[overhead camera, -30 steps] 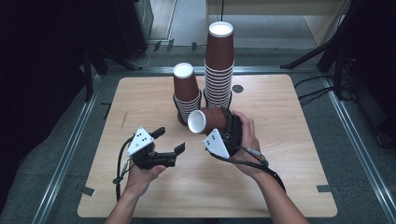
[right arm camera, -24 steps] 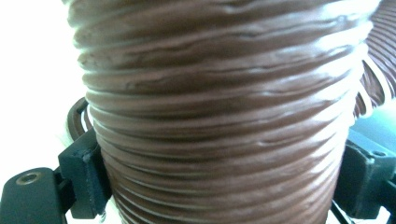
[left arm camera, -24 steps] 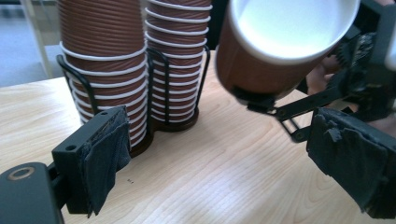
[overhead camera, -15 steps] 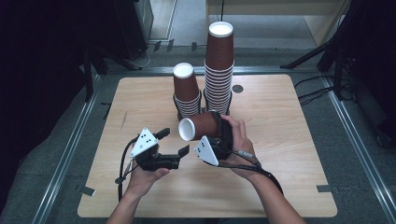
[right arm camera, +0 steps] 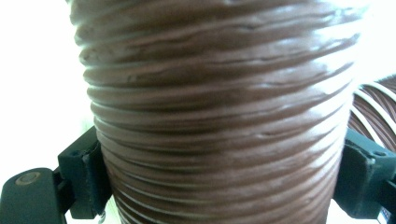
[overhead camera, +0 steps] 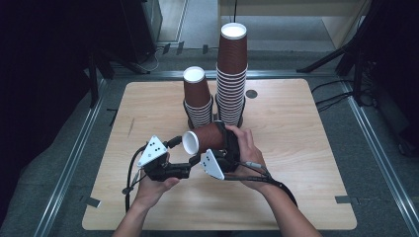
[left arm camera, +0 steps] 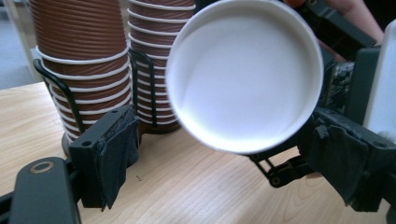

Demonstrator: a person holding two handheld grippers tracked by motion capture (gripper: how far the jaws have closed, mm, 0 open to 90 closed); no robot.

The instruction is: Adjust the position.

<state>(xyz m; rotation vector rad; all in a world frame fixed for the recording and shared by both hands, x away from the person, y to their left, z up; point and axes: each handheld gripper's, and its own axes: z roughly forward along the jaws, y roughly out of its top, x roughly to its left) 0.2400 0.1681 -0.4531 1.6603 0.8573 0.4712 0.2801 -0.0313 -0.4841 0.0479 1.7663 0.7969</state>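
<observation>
The right gripper [overhead camera: 223,146] is clamping 1 ribbed brown paper cup [overhead camera: 205,139] across its body, the jaws pressing on opposite sides of the wall as the right gripper view shows, and the cup is lying on its side in the air above the wooden table [overhead camera: 306,128] with its white end facing the person's left. The likeliest trouble is the thin wall buckling under the squeeze, or the cup twisting out of the pads if the hand turns sharply. The left gripper [overhead camera: 185,157] is holding nothing, its jaws standing wide apart, and in its own view the cup's white end is sitting between and just beyond them, close but apparently untouched. If those jaws close off-centre on the rim, they could crush it or knock the cup loose. Both grippers are working just in front of 2 cup stacks [overhead camera: 215,94] in black wire holders [left arm camera: 65,91], so a careless swing could topple them.
</observation>
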